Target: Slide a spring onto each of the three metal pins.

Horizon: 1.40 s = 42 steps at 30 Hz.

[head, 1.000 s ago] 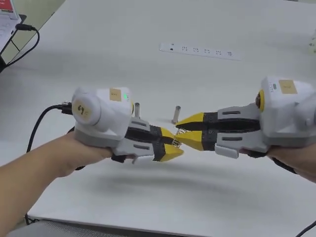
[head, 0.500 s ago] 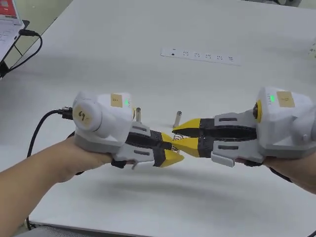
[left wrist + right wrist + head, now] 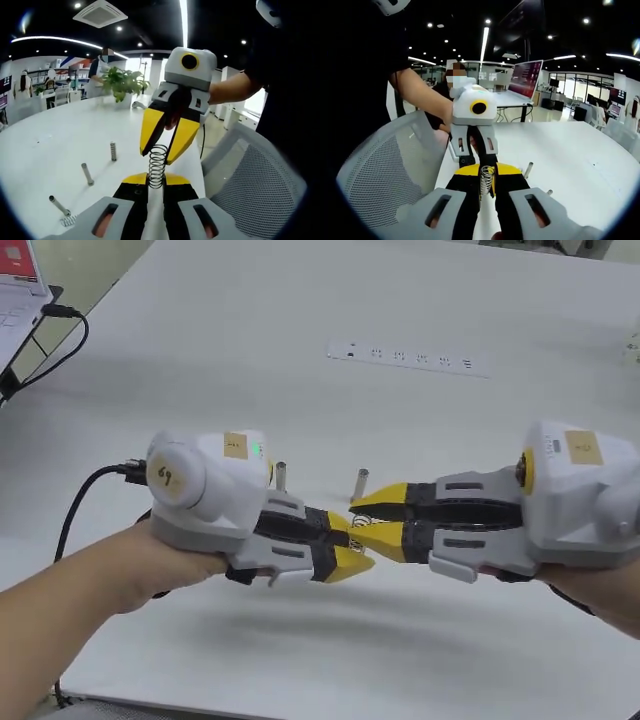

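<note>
The white counter (image 3: 250, 360) runs bare from its near edge, low in the head view, up to a strip (image 3: 408, 356) in the upper middle. Above the near part, at frame centre, the left hand-held gripper (image 3: 352, 555) and right hand-held gripper (image 3: 368, 517) meet tip to tip. A cable (image 3: 75, 510) loops from the left one toward the lower left. The spring (image 3: 157, 165) bridges the two. The left's jaws are pressed on one end, and the right's, a little apart, pinch the other end across its coils. Two pins (image 3: 281, 475) stand upright just behind the tips, apart from each other, with open counter beyond them. In the left gripper view the counter's edge falls at right, a mesh chair (image 3: 250, 185) beyond it
</note>
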{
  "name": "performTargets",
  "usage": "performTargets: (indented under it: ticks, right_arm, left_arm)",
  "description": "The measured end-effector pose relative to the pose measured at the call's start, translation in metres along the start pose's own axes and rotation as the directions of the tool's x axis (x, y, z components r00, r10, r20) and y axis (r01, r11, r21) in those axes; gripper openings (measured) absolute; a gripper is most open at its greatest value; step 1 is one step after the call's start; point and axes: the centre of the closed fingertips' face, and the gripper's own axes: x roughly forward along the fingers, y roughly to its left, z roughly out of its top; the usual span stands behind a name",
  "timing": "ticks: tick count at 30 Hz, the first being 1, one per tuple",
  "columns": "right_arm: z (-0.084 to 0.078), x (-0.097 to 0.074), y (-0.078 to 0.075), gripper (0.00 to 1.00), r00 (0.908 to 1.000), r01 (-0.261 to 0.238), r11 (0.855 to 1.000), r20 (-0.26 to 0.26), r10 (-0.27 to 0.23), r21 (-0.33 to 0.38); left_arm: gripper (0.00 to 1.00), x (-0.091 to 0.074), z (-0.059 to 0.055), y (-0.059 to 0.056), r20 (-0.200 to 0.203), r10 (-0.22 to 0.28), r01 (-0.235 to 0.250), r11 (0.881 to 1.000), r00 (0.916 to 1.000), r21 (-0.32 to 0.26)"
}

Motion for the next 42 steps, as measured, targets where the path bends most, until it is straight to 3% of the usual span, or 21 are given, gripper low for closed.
performTargets:
  ticks: [16, 30, 42]
  right_arm:
    - [0.001, -0.001, -0.005, 0.07, 0.9996, 0.006, 1.000, -0.029, -0.006, -0.019]
    - [-0.002, 0.000, -0.008, 0.07, 0.9989, 0.020, 1.000, -0.043, -0.021, -0.024]
    - [-0.006, -0.001, -0.013, 0.07, 0.9973, 0.048, 0.999, -0.054, -0.049, -0.025]
  left_arm:
    - [0.08, 0.002, -0.002, 0.003, -0.011, 0.016, -0.016, 0.999, 0.9998, -0.036]
    - [0.30, -0.006, -0.007, 0.018, -0.020, 0.075, -0.076, 0.996, 0.9970, -0.049]
    - [0.49, -0.026, -0.016, 0.033, -0.026, 0.163, -0.165, 0.985, 0.9862, -0.060]
